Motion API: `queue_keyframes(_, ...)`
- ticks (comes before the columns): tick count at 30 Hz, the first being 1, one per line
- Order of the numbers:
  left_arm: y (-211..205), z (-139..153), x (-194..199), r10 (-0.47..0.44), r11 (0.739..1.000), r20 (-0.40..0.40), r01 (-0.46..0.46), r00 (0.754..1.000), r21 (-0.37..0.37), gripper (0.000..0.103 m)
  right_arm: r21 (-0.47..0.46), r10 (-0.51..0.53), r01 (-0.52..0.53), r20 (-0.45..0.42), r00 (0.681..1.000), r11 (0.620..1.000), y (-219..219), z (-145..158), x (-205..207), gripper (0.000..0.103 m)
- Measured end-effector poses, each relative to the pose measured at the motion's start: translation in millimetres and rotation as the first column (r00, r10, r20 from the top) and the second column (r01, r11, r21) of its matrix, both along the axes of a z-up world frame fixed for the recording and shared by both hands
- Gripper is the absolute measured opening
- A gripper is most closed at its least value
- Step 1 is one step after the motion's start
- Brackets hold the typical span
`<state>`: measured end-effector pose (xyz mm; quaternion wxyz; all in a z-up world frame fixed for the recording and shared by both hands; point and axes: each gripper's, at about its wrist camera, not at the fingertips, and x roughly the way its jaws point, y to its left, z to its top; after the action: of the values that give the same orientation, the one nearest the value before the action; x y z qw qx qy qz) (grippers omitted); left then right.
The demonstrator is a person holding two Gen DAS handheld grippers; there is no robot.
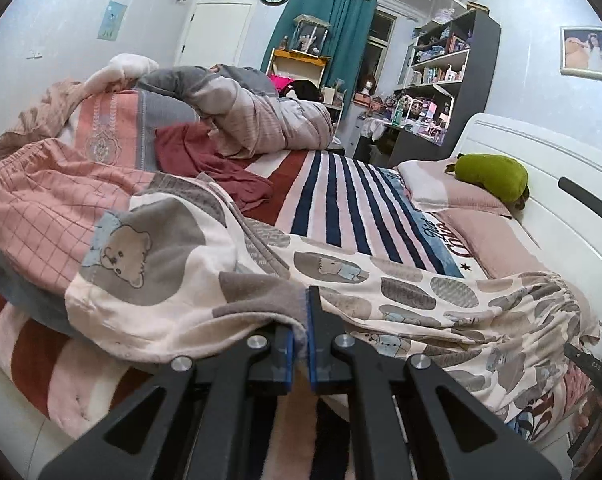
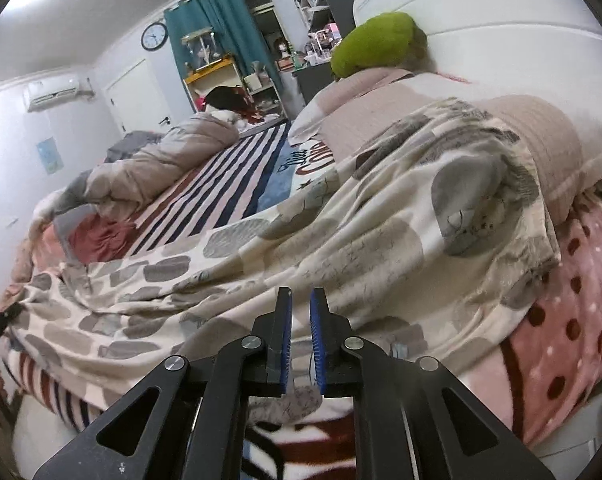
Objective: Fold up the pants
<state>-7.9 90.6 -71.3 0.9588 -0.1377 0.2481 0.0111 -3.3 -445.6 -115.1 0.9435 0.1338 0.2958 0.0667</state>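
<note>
So, the left gripper (image 1: 304, 300) is angled down toward the bed, and its black jaws with blue pads are pinched tight on a hem edge of the bear-print pajama pants (image 1: 173, 280). You can see the fabric squeezed right between the pads and draping off to the left.

The right gripper (image 2: 301, 300) is tilted down too. Its jaws sit close together with a narrow gap, and the pants (image 2: 341, 232) edge runs down between them, but I honestly can't tell whether the pads are actually pressing on the cloth.

The pants are spread lengthwise along the near edge of the bed, long axis running side to side between the two grippers. In the left wrist view the gathered elastic waistband (image 1: 557, 292) points off to the right, toward the white headboard (image 1: 541, 152), and the leg end is the bit in the left gripper. The fabric is thin, soft-looking cream cotton with grey and taupe ovals and little bear faces, pretty rumpled.

Under them there's a fuzzy striped blanket (image 1: 341, 200) in navy, pink and rust. Further out: pink checked pants (image 1: 41, 216) with a scrunched waistband lying just left of the bear ones, a maroon garment (image 1: 213, 160), a bunched-up puffy duvet (image 1: 261, 120), a pinkish pillow (image 1: 473, 200), and a green plush toy (image 1: 493, 176) against the headboard.
</note>
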Motion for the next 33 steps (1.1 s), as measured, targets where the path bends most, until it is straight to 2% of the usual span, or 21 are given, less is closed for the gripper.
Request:
queue_keyframes(2, 0.9, -5.3, 1.2, -0.004, 1.000, -0.014, 0.004, 1.000, -0.004, 0.003, 0.035, -0.027, 0.028, -0.012, 1.000, 0.999, -6.8, -7.8, -10.9, 0.053)
queue_keyframes(3, -0.4, -7.5, 2.1, -0.006, 1.000, -0.019, 0.005, 1.000, -0.008, 0.003, 0.059, -0.046, 0.047, -0.030, 0.999, 0.997, -11.2, -14.2, -16.2, 0.056)
queue_keyframes(8, 1.0, -12.6, 1.5, -0.001, 1.000, -0.034, 0.000, 0.999, -0.013, 0.003, 0.187, -0.062, 0.089, -0.142, 0.988, 0.978, -24.5, -52.9, -32.5, 0.056)
queue_keyframes(12, 1.3, -13.0, 2.2, 0.000, 1.000, -0.038, 0.000, 0.999, -0.015, 0.003, 0.258, -0.057, 0.085, -0.116, 0.992, 0.962, -29.0, -65.2, -26.7, 0.061)
queue_keyframes(15, 1.2, -12.4, 2.7, 0.000, 1.000, -0.037, -0.001, 0.999, -0.012, 0.003, 0.313, -0.058, 0.089, -0.107, 0.993, 0.946, -32.8, -66.4, -12.7, 0.061)
queue_keyframes(16, 1.4, -12.4, 2.8, 0.001, 1.000, -0.039, -0.002, 0.999, -0.008, 0.003, 0.326, -0.068, 0.100, -0.107, 0.992, 0.940, -33.5, -67.4, -7.6, 0.058)
queue_keyframes(18, 0.9, -12.2, 3.9, 0.008, 1.000, -0.039, -0.007, 0.999, 0.012, 0.003, 0.299, -0.097, 0.124, -0.103, 0.990, 0.946, -31.3, -67.2, -1.2, 0.034)
queue_keyframes(19, -1.8, -11.7, 3.3, 0.009, 1.000, -0.037, -0.008, 0.999, 0.014, 0.003, 0.268, -0.117, 0.142, -0.107, 0.987, 0.953, -30.3, -66.3, 1.2, 0.014)
queue_keyframes(20, -2.6, -10.6, 3.2, 0.008, 1.000, -0.034, -0.007, 0.999, 0.016, 0.003, 0.260, -0.128, 0.153, -0.110, 0.986, 0.953, -29.9, -66.1, 2.7, 0.009)
queue_keyframes(22, -5.4, -7.4, 3.3, 0.010, 1.000, -0.022, -0.009, 1.000, 0.027, 0.003, 0.283, -0.128, 0.151, -0.097, 0.987, 0.947, -30.1, -63.4, 2.4, 0.006)
queue_keyframes(28, -5.4, 10.2, 11.7, -0.004, 0.999, 0.025, 0.003, 1.000, 0.038, 0.003, 0.222, -0.079, 0.072, 0.026, 0.996, 0.972, -21.1, -24.0, -3.4, 0.004)
queue_keyframes(33, -1.2, 29.6, 38.6, -0.003, 0.997, 0.059, -0.001, 0.998, 0.074, 0.003, 0.168, -0.010, -0.009, 0.109, 0.994, 0.986, -18.0, 17.1, 21.6, 0.004)
